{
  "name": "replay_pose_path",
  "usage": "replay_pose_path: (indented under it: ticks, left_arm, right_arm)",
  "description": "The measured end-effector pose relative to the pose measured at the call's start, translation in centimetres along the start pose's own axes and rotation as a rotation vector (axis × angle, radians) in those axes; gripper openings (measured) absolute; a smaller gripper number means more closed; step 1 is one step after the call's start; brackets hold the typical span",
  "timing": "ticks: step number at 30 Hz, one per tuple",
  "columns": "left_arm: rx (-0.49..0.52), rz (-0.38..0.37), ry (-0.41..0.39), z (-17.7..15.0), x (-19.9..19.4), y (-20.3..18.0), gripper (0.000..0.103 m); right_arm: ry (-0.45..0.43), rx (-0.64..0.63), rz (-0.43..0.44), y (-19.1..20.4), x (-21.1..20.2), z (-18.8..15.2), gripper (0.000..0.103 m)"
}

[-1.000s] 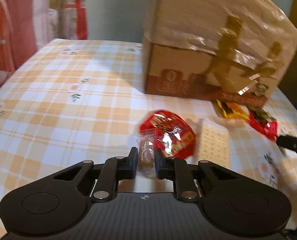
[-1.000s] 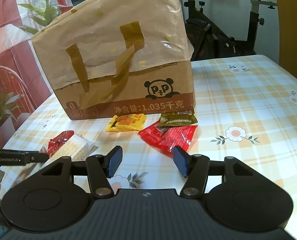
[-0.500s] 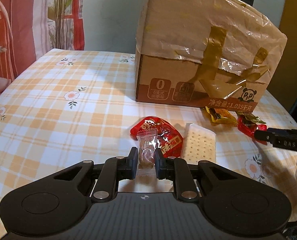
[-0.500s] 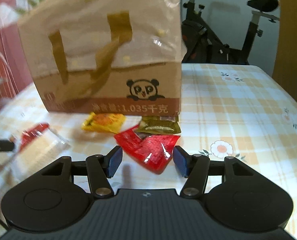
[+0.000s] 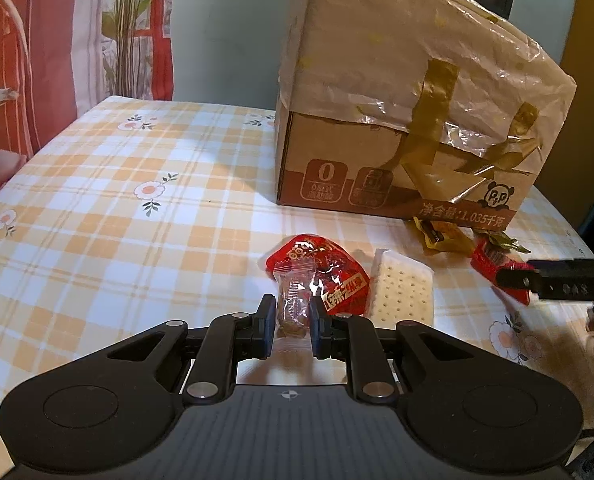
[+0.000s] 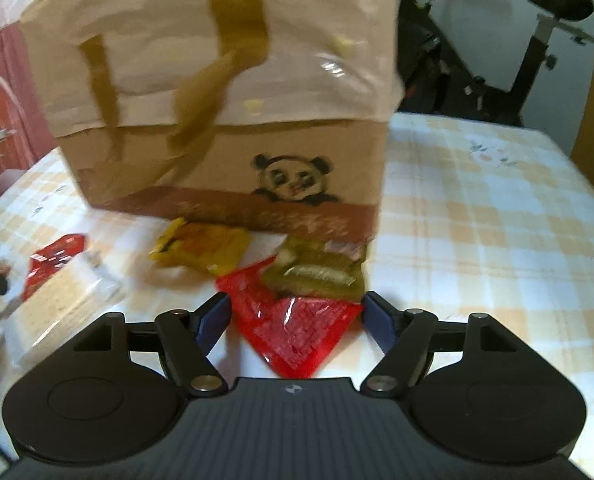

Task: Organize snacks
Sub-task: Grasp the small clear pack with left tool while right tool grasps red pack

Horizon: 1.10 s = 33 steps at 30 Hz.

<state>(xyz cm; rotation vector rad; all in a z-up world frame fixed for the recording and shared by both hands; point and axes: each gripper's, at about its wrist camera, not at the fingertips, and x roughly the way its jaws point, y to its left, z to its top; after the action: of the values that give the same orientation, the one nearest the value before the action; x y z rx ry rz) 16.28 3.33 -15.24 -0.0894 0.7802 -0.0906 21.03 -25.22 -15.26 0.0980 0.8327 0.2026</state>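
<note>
Box: my taped cardboard box (image 5: 397, 128) stood on the checked tablecloth (image 5: 109, 208).
Right gripper (image 6: 297, 316): its jaws had just been opening, straddling a red packet (image 6: 297, 328) without pinching.
Left gripper (image 5: 291, 320): clenched on a small clear-wrapped sweet (image 5: 293, 300).
Risk: closing might snag the green packet (image 6: 317, 268) overlapping it.

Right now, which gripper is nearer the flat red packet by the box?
Right. Right gripper straddles the flat red packet; left gripper holds a clear-wrapped candy, well aside.
</note>
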Motion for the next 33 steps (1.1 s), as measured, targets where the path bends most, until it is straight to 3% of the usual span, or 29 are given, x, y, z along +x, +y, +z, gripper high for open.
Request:
replay_pose_path:
  ticks: [8,12,19,22,24,33]
  left_arm:
    - [0.005,-0.009,0.002,-0.1,0.1,0.0,0.019]
    - [0.007,-0.007,0.003,-0.1,0.1,0.0,0.019]
    - [0.007,-0.003,0.011,-0.2,0.2,0.1,0.019]
    - [0.010,-0.002,0.015,-0.2,0.4,0.0,0.019]
    - [0.014,-0.002,0.018,-0.3,0.4,-0.1,0.019]
    - [0.024,-0.003,0.016,-0.3,0.4,-0.1,0.019]
  right_arm:
    - [0.045,-0.018,0.066,2.9,-1.7,-1.4,0.074]
    - [0.026,-0.119,0.023,4.1,-1.3,-1.3,0.074]
    - [-0.024,-0.176,0.041,4.2,0.3,-1.5,0.079]
    - [-0.049,-0.178,0.050,4.0,0.0,-2.0,0.075]
    - [-0.062,-0.164,0.050,3.8,-0.4,-2.2,0.063]
    - [-0.096,-0.135,0.127,3.2,-1.3,-2.5,0.054]
